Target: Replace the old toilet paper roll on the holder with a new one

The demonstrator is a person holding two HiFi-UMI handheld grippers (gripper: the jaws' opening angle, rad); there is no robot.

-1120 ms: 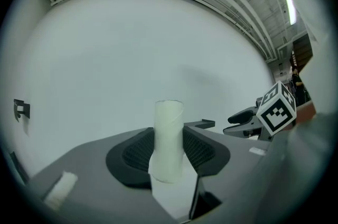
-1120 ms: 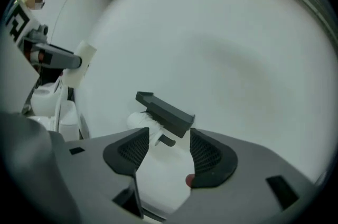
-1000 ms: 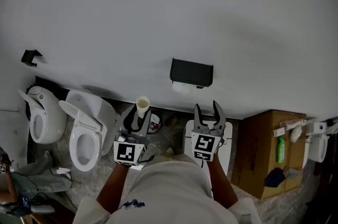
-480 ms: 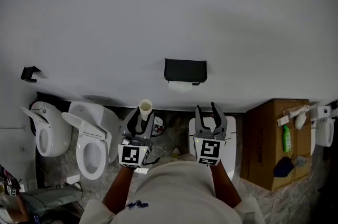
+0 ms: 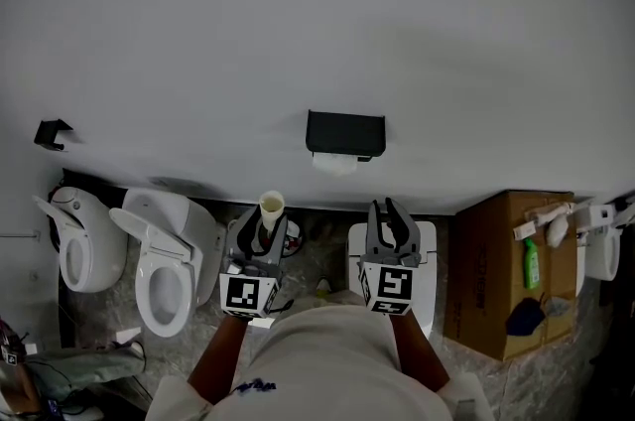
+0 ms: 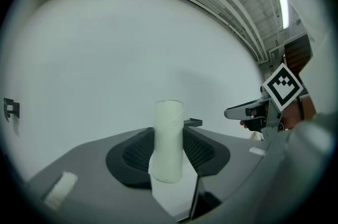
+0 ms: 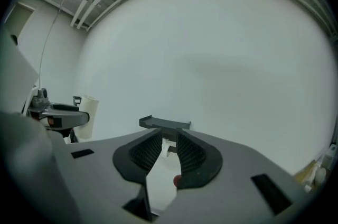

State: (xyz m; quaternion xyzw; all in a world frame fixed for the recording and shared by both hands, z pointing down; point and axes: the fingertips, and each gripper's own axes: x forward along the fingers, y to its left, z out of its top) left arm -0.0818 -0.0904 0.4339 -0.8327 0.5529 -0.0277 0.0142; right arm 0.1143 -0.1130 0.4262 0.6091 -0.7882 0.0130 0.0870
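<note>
- Our right claw's [image 5: 388, 209] jaws, just closing since 1 second ago, stand slightly apart, empty.
- Our left claw [image 5: 263, 230] grips the cardboard tube [image 5: 270, 205], long axis upright.

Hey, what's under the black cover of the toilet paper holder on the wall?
A white roll shows just below the black cover. Its upper part and whatever it hangs on are hidden by the cover.

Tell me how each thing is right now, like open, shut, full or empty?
Left hand-held gripper: shut on the paper tube.
Paper tube: upright between the jaws.
Right hand-held gripper: empty, jaws have just been closing, small gap left.
Holder: on the wall, white roll under it.
Toilet: lid up.
</note>
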